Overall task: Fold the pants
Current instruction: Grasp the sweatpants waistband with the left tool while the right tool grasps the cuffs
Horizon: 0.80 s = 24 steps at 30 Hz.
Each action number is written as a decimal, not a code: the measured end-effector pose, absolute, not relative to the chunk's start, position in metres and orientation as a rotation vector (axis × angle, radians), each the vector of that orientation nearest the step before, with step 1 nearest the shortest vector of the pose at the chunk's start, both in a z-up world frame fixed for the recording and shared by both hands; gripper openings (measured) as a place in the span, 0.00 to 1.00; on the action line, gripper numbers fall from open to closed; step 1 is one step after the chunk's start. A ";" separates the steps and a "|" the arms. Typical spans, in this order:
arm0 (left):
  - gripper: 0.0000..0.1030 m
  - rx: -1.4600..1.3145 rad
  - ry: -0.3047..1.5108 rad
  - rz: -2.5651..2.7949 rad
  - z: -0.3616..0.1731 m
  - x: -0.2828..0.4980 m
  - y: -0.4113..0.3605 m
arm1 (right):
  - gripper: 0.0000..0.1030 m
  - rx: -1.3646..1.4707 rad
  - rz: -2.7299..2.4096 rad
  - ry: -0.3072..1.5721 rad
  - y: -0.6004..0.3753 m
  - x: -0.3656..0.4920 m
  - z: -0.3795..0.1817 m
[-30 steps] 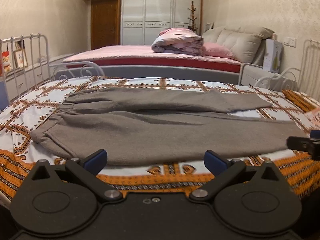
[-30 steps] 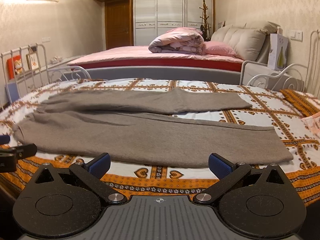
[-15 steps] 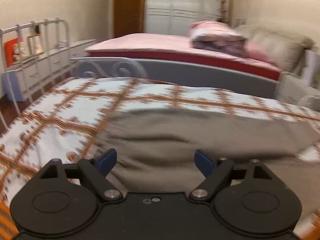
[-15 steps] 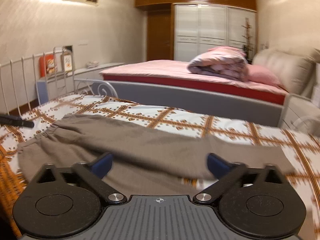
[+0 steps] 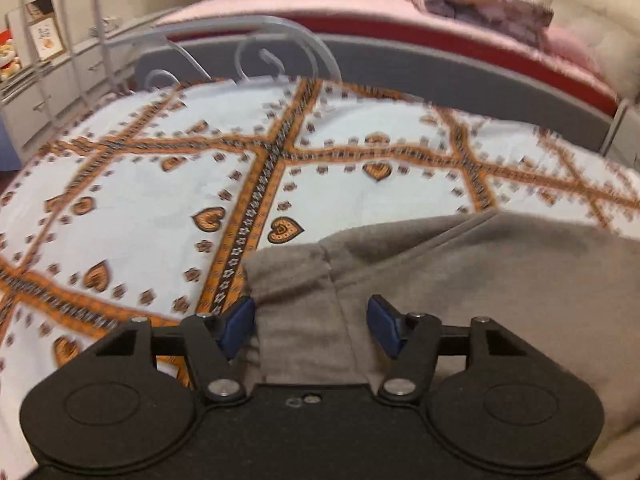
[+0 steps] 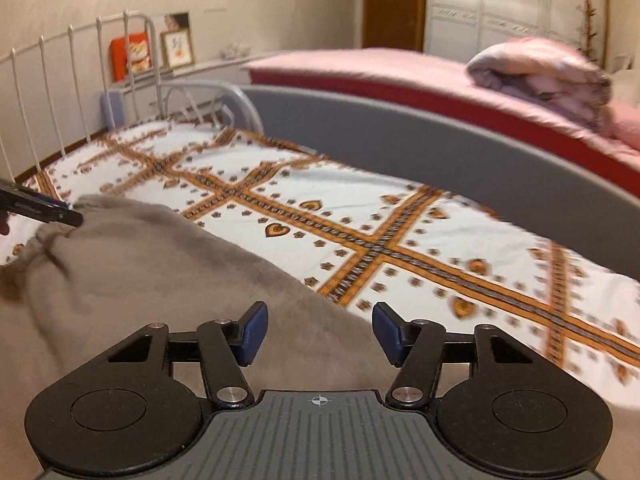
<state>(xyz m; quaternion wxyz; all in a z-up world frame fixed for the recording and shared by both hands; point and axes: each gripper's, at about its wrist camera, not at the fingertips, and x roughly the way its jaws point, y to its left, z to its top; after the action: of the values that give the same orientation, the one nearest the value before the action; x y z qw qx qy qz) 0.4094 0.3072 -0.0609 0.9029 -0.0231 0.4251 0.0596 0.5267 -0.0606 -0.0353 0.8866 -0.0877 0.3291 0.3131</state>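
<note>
Now both grippers sit low over the grey pants, which lie spread on the orange-patterned bedspread toward its near edge. The left gripper has its jaws parted wide, straddling the waistband corner with cloth between the blue pads but not pinched; it holds nothing yet. That placement looks chosen so a single close would catch the band's thick hem. The right gripper is likewise spread open and empty, hovering over the far edge of the pants further along the garment, probably to take a second hold so the fabric lifts evenly. In the right wrist view the left gripper's tip shows at the waistband end. The far side of the bedspread, by the grey bed rail, is where a fold would land.
</note>
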 end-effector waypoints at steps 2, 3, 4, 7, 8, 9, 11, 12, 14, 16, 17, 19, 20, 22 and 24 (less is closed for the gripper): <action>0.55 -0.059 0.873 0.112 -0.064 0.419 0.311 | 0.57 -0.213 0.672 0.698 -0.050 0.545 -0.049; 0.56 -0.063 0.881 0.107 -0.064 0.424 0.312 | 0.55 -0.227 0.692 0.710 -0.047 0.553 -0.055; 0.56 -0.065 0.887 0.099 -0.063 0.428 0.314 | 0.53 -0.250 0.704 0.726 -0.042 0.558 -0.060; 0.56 -0.072 0.898 0.073 -0.060 0.433 0.322 | 0.47 -0.320 0.754 0.759 -0.035 0.571 -0.072; 0.55 -0.086 0.893 0.067 -0.058 0.432 0.325 | 0.44 -0.303 0.765 0.762 -0.036 0.573 -0.072; 0.55 -0.100 0.900 0.061 -0.059 0.432 0.327 | 0.38 -0.278 0.775 0.771 -0.038 0.577 -0.070; 0.63 -0.098 0.917 0.060 -0.064 0.436 0.328 | 0.36 -0.271 0.792 0.781 -0.043 0.580 -0.072; 0.67 -0.085 0.913 0.076 -0.064 0.438 0.327 | 0.36 -0.279 0.800 0.776 -0.042 0.579 -0.072; 0.67 -0.084 0.910 0.092 -0.063 0.439 0.327 | 0.36 -0.283 0.806 0.768 -0.042 0.578 -0.073; 0.62 -0.102 0.910 0.079 -0.062 0.436 0.329 | 0.36 -0.271 0.808 0.762 -0.042 0.577 -0.071; 0.60 -0.098 0.911 0.072 -0.063 0.436 0.330 | 0.37 -0.270 0.815 0.758 -0.043 0.576 -0.071; 0.54 -0.134 0.912 0.067 -0.064 0.437 0.334 | 0.36 -0.286 0.828 0.758 -0.043 0.574 -0.071; 0.50 -0.142 0.907 0.072 -0.064 0.438 0.335 | 0.36 -0.300 0.831 0.754 -0.042 0.574 -0.072; 0.44 -0.140 0.905 0.071 -0.066 0.441 0.336 | 0.36 -0.318 0.827 0.751 -0.038 0.575 -0.073; 0.43 -0.103 0.894 0.052 -0.070 0.441 0.334 | 0.25 -0.327 0.831 0.765 -0.034 0.575 -0.074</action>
<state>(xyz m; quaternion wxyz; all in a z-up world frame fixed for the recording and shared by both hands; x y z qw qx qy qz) 0.4411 0.3340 -0.0703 0.9001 -0.0498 0.4322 0.0250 0.5746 -0.0341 -0.0735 0.8322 -0.1542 0.3607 0.3920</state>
